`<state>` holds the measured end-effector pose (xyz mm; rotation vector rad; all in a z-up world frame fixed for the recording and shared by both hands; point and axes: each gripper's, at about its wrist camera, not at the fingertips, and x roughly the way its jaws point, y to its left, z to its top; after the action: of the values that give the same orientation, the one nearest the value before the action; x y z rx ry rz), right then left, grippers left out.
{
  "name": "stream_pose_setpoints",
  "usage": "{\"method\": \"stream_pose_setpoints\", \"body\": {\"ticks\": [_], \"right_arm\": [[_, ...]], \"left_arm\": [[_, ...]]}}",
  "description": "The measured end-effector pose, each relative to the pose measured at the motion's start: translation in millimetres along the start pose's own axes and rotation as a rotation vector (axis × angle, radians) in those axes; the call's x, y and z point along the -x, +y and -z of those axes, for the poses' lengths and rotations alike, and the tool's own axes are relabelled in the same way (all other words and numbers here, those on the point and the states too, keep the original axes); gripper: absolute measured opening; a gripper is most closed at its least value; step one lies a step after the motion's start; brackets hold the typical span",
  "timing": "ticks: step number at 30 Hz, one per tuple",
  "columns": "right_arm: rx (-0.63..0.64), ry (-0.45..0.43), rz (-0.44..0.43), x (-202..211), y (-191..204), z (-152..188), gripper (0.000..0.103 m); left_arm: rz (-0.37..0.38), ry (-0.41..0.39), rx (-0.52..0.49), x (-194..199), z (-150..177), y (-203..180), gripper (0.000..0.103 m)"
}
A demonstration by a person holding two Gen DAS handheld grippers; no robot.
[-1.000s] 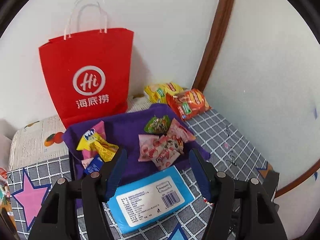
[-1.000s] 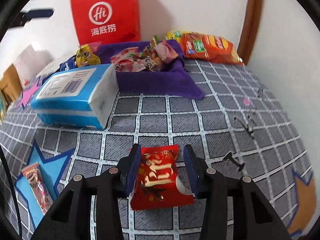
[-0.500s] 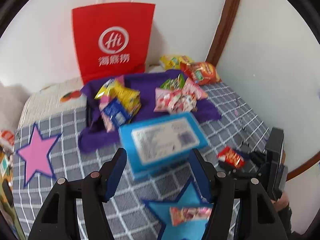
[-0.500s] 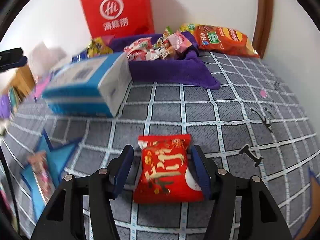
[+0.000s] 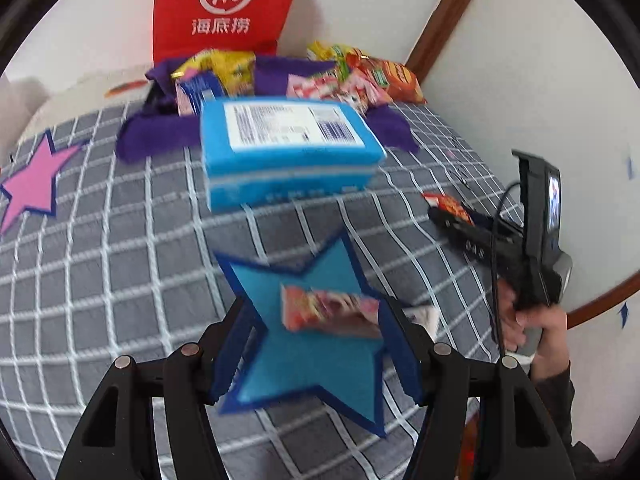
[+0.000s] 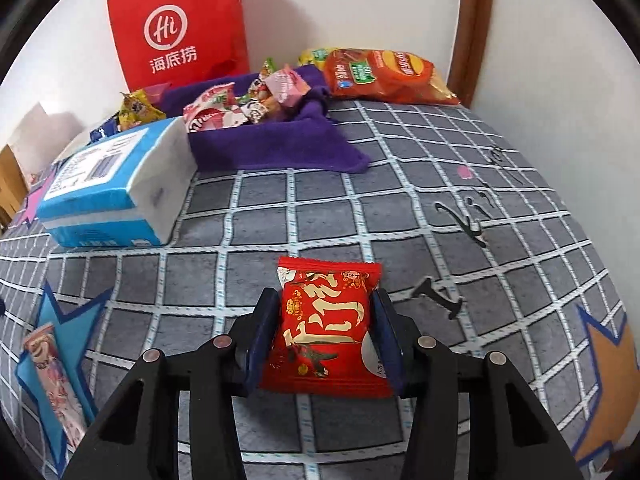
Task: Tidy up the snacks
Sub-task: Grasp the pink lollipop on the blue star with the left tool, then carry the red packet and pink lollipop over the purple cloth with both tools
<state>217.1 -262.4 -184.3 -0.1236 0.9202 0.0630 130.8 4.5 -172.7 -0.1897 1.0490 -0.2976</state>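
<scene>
Most snacks already lie on the purple cloth (image 6: 280,148); short of it, right gripper (image 6: 325,334) has just closed onto the red packet (image 6: 326,328); left gripper (image 5: 316,354), open, apparently straddles the blurred pink packet (image 5: 330,312).

My left view is smeared with motion blur: the blue tissue pack (image 5: 292,152) and pink snack (image 5: 330,312) are soft. My right view is sharp. Even, bright room light; the red bag (image 6: 180,24) casts a soft wall shadow. Fisheye edges bend, corners black.
</scene>
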Motion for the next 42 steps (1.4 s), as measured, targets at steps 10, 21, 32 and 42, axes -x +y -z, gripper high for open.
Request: {"method": "stream_pose_setpoints", "body": {"ticks": [10,21,32,42], "right_arm": [[-0.003,-0.001,-0.013,4.8,-9.2,6.1,0.047],[-0.007,0.001,-0.022,4.5,-9.2,5.9,0.049],[-0.007,0.002,-0.019,4.5,-7.3,5.8,0.05],[-0.005,0.002,-0.017,4.5,-6.7,6.0,0.05]], "left_arm": [[0.039,0.045,0.01,-30.2,11.0,-18.7,0.063],[0.003,0.052,-0.032,-64.4,-10.9,-38.8,0.063],[-0.138,-0.016,-0.162,-54.0,5.7,-37.1,0.029],[-0.095,-0.038,-0.135,-54.6,1.3,-23.7,0.024]]}}
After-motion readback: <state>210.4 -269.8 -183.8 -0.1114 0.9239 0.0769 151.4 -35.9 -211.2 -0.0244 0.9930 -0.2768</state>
